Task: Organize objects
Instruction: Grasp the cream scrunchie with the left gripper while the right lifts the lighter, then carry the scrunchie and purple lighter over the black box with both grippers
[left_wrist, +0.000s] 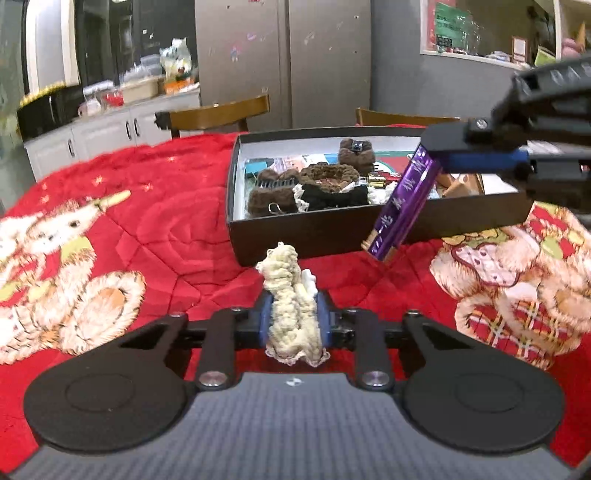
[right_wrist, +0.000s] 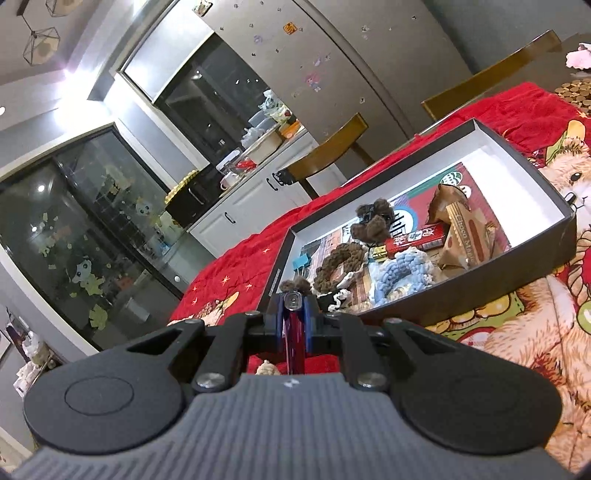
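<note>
My left gripper (left_wrist: 293, 314) is shut on a cream woolly scrunchie (left_wrist: 291, 295) and holds it over the red cloth, in front of the black box (left_wrist: 314, 236). My right gripper (left_wrist: 436, 158) comes in from the right, shut on a purple bar (left_wrist: 404, 203) that hangs tilted over the box's front wall. In the right wrist view the right gripper (right_wrist: 293, 314) is shut on the bar (right_wrist: 293, 343), seen end-on. The box (right_wrist: 461, 291) holds brown woolly scrunchies (right_wrist: 341, 266), a blue one (right_wrist: 397, 277), a red bar (right_wrist: 413, 238) and snack packets (right_wrist: 465, 236).
A red quilted cloth with bear prints (left_wrist: 147, 229) covers the table. Two wooden chairs (left_wrist: 218, 114) stand behind it. A counter with white cabinets (left_wrist: 103, 133) and a grey fridge (left_wrist: 284, 59) lie beyond. A pile of coins (right_wrist: 576, 92) lies at the far right.
</note>
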